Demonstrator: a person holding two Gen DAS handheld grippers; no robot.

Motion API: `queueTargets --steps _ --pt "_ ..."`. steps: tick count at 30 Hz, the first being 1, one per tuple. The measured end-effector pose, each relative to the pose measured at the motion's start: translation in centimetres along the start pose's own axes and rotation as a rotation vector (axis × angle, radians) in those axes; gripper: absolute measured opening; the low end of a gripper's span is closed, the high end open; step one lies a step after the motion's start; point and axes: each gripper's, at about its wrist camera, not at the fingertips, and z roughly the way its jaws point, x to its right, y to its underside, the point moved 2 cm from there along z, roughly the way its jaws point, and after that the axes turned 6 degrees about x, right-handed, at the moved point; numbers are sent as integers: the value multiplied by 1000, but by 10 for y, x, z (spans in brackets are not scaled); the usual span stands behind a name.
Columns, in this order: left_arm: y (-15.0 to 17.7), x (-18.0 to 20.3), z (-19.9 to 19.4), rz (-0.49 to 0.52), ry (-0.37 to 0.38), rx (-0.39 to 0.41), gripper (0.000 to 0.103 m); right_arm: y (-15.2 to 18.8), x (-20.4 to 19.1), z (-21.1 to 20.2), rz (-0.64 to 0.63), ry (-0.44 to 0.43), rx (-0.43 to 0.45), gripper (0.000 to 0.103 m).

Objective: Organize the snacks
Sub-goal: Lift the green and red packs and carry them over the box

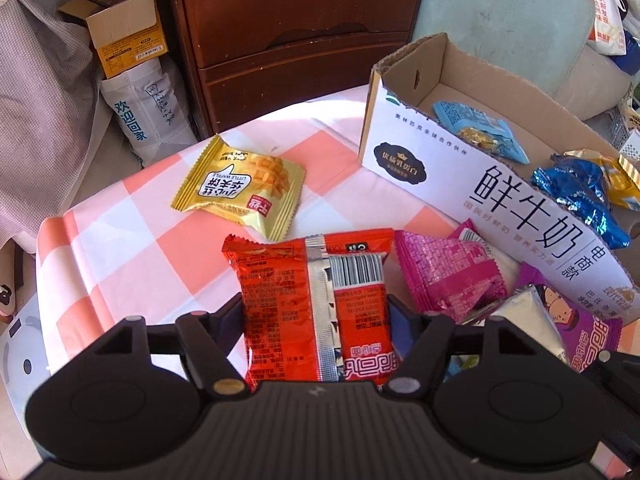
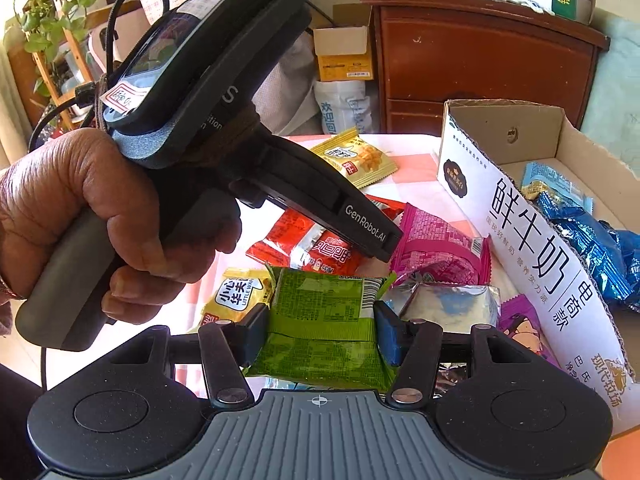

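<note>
Red snack packet (image 1: 316,308) sits gripped between the left gripper (image 1: 316,312) jaws; the right gripper (image 2: 320,332) clamps a green packet (image 2: 324,320) beside the cardboard box (image 2: 532,248).

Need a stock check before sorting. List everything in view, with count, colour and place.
Snack packet: one, red foil, between left gripper's pads.
Snack packet: one, green foil, between right gripper's pads.
Waffle packets: two, yellow, on checked cloth.
Wafer packet: one, magenta, beside carton.
Milk carton: one, white cardboard, open, on table.
Blue packets: several, inside carton.
Drawer chest: one, brown wood, behind table.
Left gripper: black, shut.
Right gripper: black, shut.
Hand: one, holding left gripper.
</note>
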Motion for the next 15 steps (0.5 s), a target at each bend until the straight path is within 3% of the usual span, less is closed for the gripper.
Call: queueTargets --steps 15 --pt "-9 -32 -27 -118 -131 95 70 -18 3 -15 25 5 75 56"
